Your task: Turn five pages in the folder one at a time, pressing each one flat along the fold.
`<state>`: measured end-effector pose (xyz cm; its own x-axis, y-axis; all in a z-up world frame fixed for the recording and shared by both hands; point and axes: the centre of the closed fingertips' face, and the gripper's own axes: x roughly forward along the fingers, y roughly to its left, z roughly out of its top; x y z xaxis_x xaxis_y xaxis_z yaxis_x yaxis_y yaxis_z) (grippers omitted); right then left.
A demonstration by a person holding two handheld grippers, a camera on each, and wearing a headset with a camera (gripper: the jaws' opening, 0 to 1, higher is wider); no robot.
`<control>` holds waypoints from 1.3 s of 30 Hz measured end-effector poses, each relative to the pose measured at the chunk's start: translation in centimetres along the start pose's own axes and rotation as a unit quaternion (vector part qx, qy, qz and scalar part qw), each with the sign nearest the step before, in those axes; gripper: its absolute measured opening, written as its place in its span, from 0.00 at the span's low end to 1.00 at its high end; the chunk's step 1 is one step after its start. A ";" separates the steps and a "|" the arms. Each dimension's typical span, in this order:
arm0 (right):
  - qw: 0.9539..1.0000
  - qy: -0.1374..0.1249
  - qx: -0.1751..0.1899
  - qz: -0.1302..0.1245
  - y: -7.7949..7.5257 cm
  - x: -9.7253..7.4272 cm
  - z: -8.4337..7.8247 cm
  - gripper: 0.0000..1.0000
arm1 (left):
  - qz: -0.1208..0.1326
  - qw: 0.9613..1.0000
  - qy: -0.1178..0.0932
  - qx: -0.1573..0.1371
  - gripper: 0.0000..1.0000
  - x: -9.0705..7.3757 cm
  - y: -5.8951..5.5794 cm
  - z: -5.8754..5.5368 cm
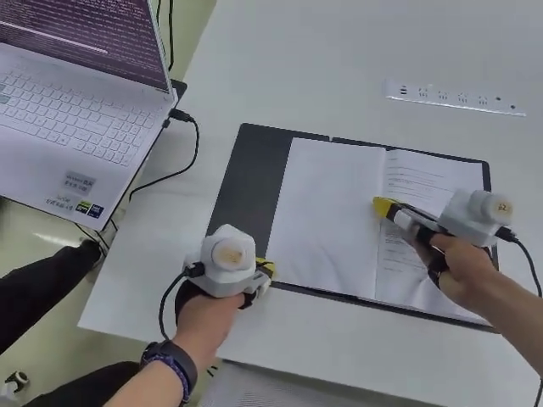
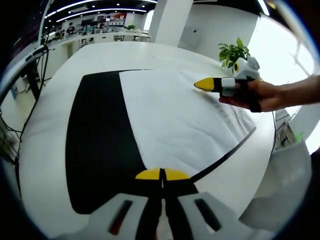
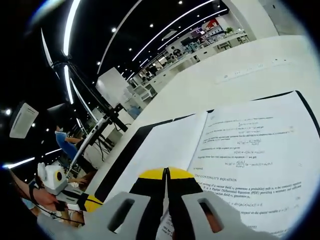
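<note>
Left tongs (image 2: 162,174) closed, empty, at folder's (image 1: 254,182) 7 o'clock edge; right tongs (image 3: 166,173) closed, empty, on printed page (image 3: 250,145) by fold.

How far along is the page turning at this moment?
Done: the folder lies open, with a blank sheet turned onto the left side. In hand: the right hand-held gripper, shut, sits at the fold, seemingly pressing; the left hand-held gripper, shut, rests at the folder's near edge. Left: the count of pages turned cannot be read.

One folder (image 1: 250,178), one laptop (image 1: 76,110), two tongs (image 1: 265,270) (image 1: 382,206)
</note>
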<state>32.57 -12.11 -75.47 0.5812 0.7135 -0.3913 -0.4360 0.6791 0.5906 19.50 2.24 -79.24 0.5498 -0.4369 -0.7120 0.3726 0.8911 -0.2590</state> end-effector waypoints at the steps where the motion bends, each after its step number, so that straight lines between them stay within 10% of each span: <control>1: 1.000 0.002 0.000 0.000 -0.1 0.1 -0.1 0.00 | 0.000 1.000 0.000 0.000 0.00 0.0 0.0 0.0; 15: 0.999 -0.025 0.026 0.002 -2.0 1.6 1.6 0.00 | -0.004 1.000 0.004 0.010 0.00 0.0 0.0 -0.2; 39: 0.986 -0.126 0.076 -0.081 -7.2 5.5 6.8 0.00 | -0.007 1.000 0.016 0.020 0.00 0.2 0.2 -0.2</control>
<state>43.59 -14.25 -77.12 0.7947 0.5200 -0.3131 -0.2264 0.7325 0.6420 19.50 2.35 -79.55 0.5203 -0.4453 -0.7286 0.4107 0.8786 -0.2437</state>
